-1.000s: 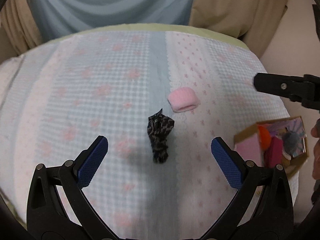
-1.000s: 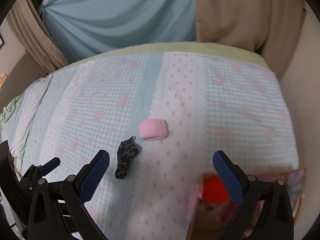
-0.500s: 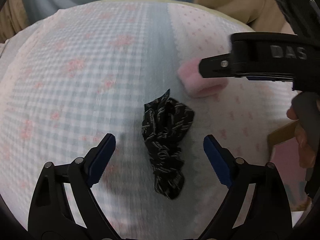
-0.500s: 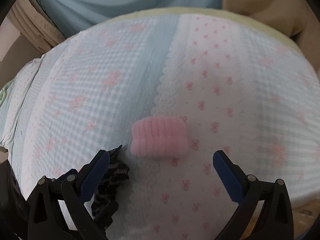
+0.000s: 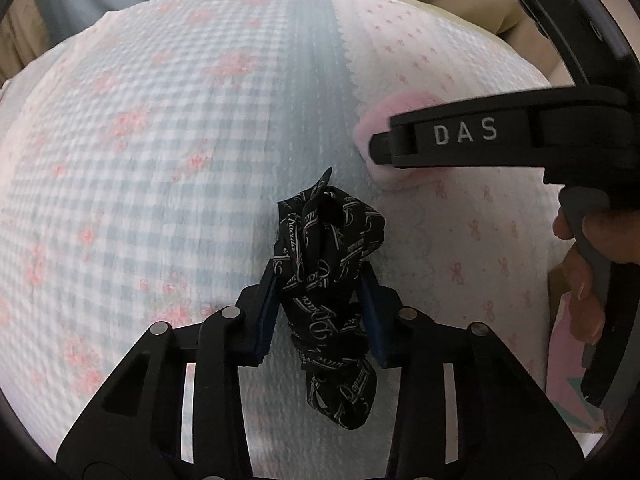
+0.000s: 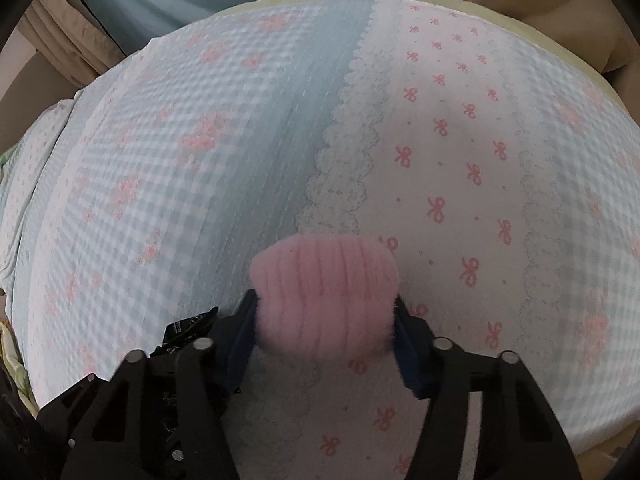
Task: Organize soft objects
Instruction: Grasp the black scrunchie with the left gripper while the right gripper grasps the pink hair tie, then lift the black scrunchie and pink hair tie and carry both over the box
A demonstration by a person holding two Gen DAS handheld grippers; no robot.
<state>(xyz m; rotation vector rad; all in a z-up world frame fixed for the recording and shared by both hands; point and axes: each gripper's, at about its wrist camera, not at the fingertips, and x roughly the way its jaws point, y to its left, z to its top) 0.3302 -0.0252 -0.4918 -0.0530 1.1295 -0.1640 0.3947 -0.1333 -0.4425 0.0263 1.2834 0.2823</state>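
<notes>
A crumpled black cloth with white lettering (image 5: 328, 248) lies on the bedspread (image 5: 160, 160). My left gripper (image 5: 320, 304) points steeply down over it. Its jaws are closing, and the blue pads press the cloth's middle from both sides. A fuzzy pink ribbed roll (image 6: 326, 292) lies a little to the right. My right gripper (image 6: 324, 320) is down on it with its jaws closing, and both pads touch the roll's ends. In the left wrist view the pink roll (image 5: 384, 112) is mostly hidden behind the other tool's black arm (image 5: 464, 136). A corner of the black cloth (image 6: 188, 328) shows in the right wrist view.
The bedspread (image 6: 480, 160) is blue gingham on the left and white with pink bows on the right. A hand (image 5: 588, 248) grips the right tool's handle. A cardboard box with pink contents (image 5: 568, 380) sits off the bed's right side. Blue curtains (image 6: 240, 0) and tan curtains hang behind the bed.
Both grippers came down close to the bed. Each pair of jaws went from wide open to closed in on its item: the left on the black cloth, the right on the pink roll.
</notes>
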